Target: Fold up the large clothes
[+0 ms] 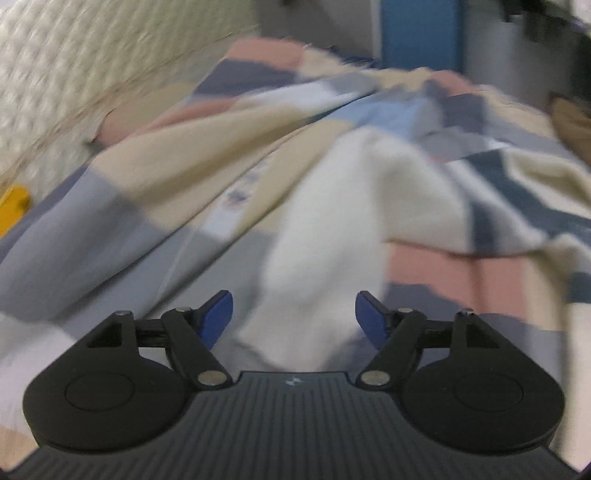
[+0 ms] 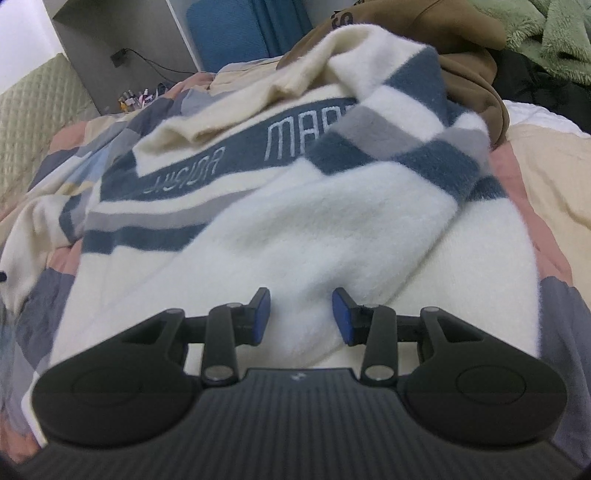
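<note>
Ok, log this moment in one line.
left tool: open over sleeve | right tool: open over cream sweater | bedspread underneath

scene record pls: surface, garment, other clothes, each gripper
surface: patchwork bedspread, pink, beige, grey, blue
garment: cream sweater with blue and grey stripes, lettered band, rumpled, sleeve flopped over the front
other clothes: brown garment behind it, green fleece at far right
left gripper: open, cream cloth between the pads, view blurred
right gripper: open over sweater hem
</note>
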Action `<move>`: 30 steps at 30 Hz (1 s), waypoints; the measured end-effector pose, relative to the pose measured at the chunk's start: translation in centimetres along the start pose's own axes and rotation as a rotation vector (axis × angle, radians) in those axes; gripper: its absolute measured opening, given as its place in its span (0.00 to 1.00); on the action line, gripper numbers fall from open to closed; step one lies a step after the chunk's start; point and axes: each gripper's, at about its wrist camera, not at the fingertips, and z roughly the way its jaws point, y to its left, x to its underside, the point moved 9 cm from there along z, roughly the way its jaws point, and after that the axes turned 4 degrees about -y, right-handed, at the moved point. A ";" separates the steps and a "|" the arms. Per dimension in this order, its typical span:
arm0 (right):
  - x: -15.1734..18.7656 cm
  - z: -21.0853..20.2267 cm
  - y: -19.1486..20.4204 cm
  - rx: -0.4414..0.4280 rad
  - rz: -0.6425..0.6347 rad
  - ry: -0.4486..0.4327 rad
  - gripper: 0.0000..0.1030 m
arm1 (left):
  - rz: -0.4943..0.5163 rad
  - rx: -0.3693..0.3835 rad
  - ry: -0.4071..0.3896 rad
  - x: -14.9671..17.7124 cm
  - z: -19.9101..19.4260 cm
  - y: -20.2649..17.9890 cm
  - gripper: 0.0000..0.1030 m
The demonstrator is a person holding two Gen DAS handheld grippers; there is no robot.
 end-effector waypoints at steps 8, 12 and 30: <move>-0.1 0.8 0.2 0.020 -0.020 0.010 0.40 | -0.008 -0.001 0.006 1.5 4.1 -0.5 0.66; -0.4 1.1 0.3 0.030 -0.019 0.012 0.41 | 0.045 -0.004 -0.021 0.6 3.5 -1.5 0.21; -2.3 -4.3 -0.3 0.034 -0.031 -0.126 0.38 | 0.532 0.097 -0.397 -15.3 -24.9 -17.1 0.12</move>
